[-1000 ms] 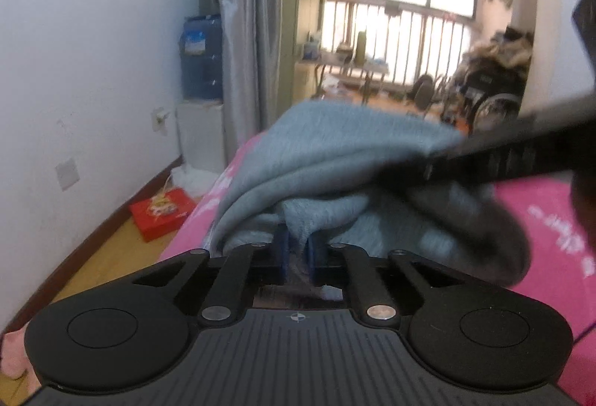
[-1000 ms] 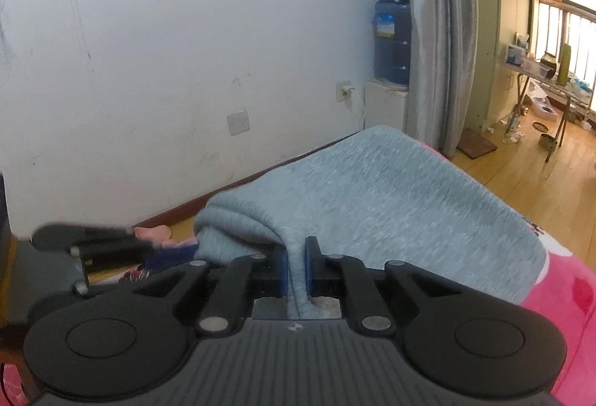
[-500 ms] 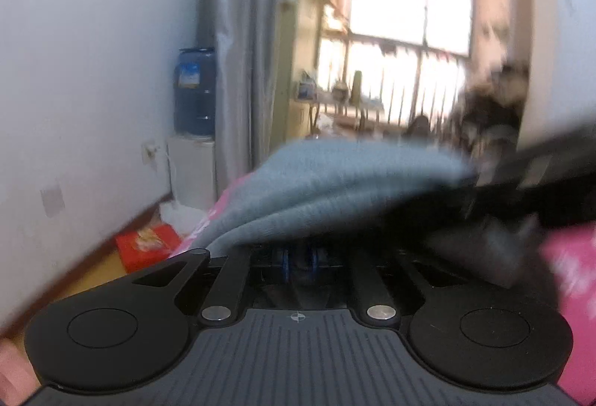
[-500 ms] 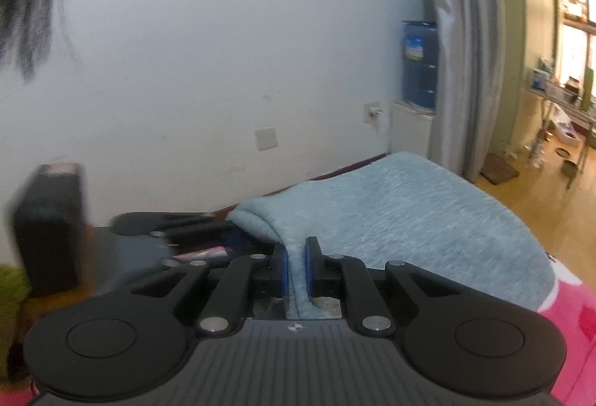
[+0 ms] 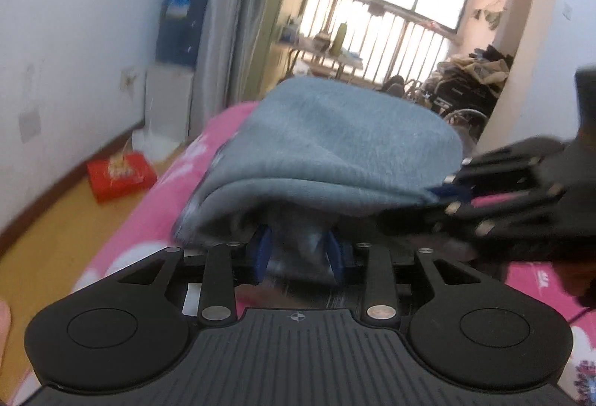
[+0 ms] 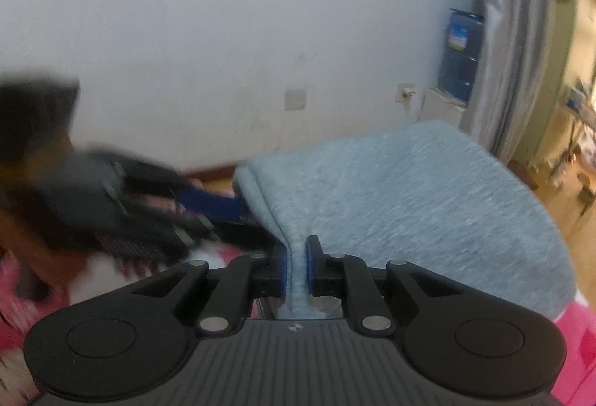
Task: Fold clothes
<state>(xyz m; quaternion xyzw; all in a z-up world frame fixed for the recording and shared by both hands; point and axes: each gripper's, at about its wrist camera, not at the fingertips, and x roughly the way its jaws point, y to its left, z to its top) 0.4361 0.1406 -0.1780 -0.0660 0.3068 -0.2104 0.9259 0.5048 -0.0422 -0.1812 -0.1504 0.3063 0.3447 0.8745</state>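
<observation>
Both claws on the grey garment (image 5: 335,145), left claw (image 5: 298,253) now opening.

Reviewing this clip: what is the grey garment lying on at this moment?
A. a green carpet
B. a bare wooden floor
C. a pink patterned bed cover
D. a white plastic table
C: the grey garment rests on the pink patterned bed cover, which shows along its left edge in the left wrist view and at the lower right corner in the right wrist view.
</observation>
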